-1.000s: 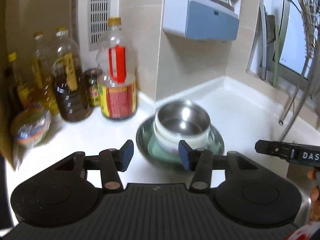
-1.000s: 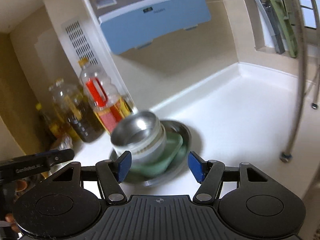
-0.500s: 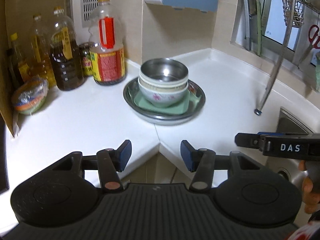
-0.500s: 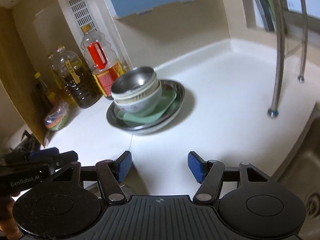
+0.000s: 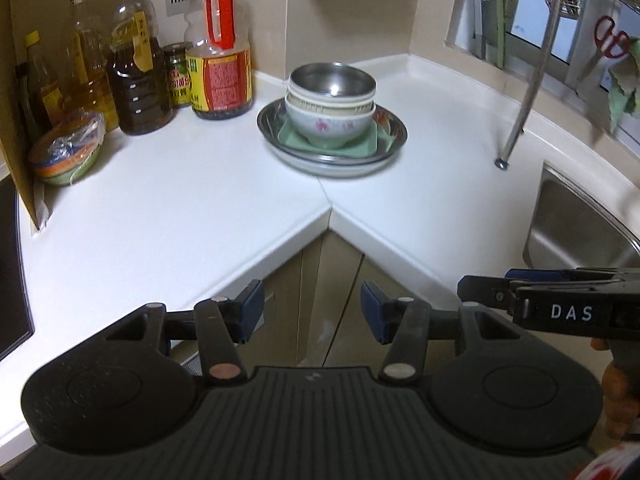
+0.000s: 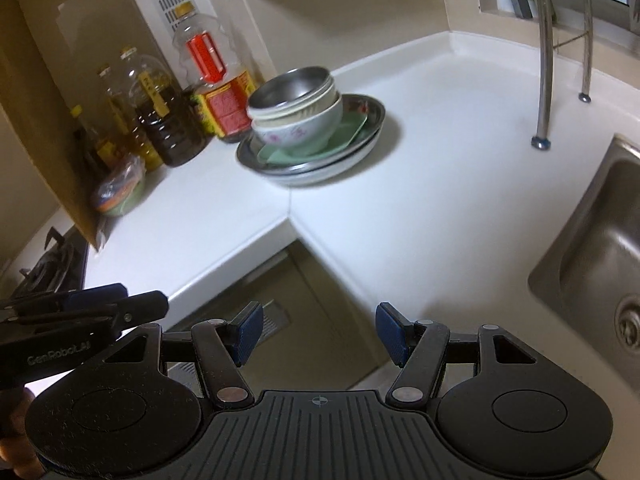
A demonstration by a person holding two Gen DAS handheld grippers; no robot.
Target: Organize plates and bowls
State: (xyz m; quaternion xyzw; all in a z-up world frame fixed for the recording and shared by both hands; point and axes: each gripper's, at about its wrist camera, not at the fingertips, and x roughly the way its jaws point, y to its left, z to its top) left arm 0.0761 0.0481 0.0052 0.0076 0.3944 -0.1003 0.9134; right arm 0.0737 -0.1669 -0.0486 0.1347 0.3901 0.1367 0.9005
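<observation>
White corner counter (image 5: 168, 216): both grippers, left (image 5: 312, 312) and right (image 6: 318, 332), have pulled back past its front edge, jaws apart and empty; stack (image 5: 331, 120) looks finished near the back corner

I see a white corner tabletop (image 5: 168, 216) carrying a steel plate (image 5: 394, 136), oil bottles (image 5: 138, 76), a jar (image 5: 179, 76) and a wrapped bowl (image 5: 66, 152).
</observation>
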